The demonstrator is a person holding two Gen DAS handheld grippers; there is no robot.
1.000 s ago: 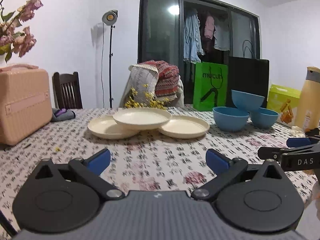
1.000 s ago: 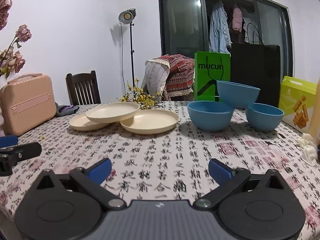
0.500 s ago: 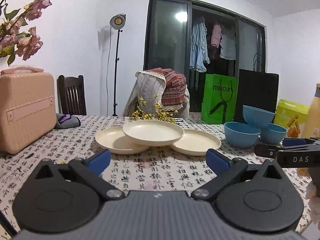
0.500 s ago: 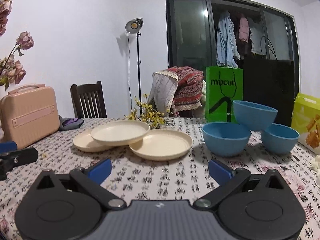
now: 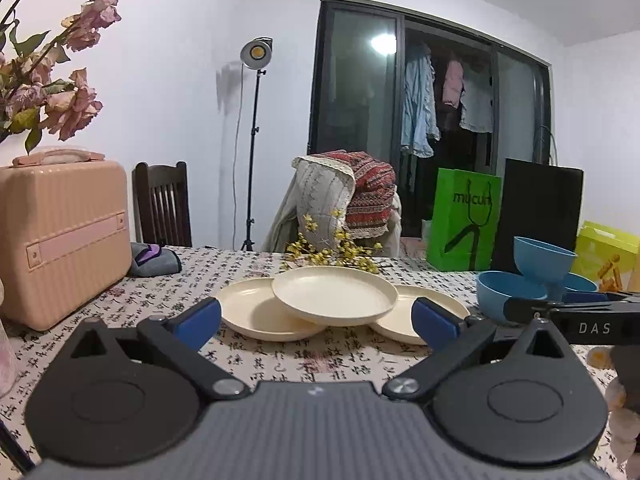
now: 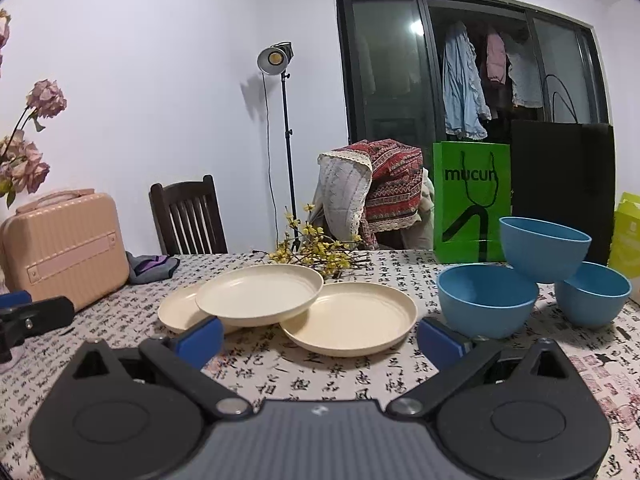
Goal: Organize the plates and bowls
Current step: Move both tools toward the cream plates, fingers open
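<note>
Presently noted: left gripper (image 5: pixel 316 316) and right gripper (image 6: pixel 320 334) with jaws wide apart, empty, short of three overlapping cream plastic plates (image 6: pixel 260 294) and three leaning blue plastic bowls (image 6: pixel 488 298) mid-desk (image 6: pixel 360 372), unsorted.

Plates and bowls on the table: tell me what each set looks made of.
Cream plates: likely matte plastic or plant-fibre composite; thin rolled rims, dull sheen, no glaze glare. Blue bowls: apparently the same kind of matte plastic; even colour, thin walls, soft highlights. Ceramic cannot be ruled out from looks alone.

Home: dining table (image 6: pixel 340 364), hanging clothes (image 6: pixel 464 84)
</note>
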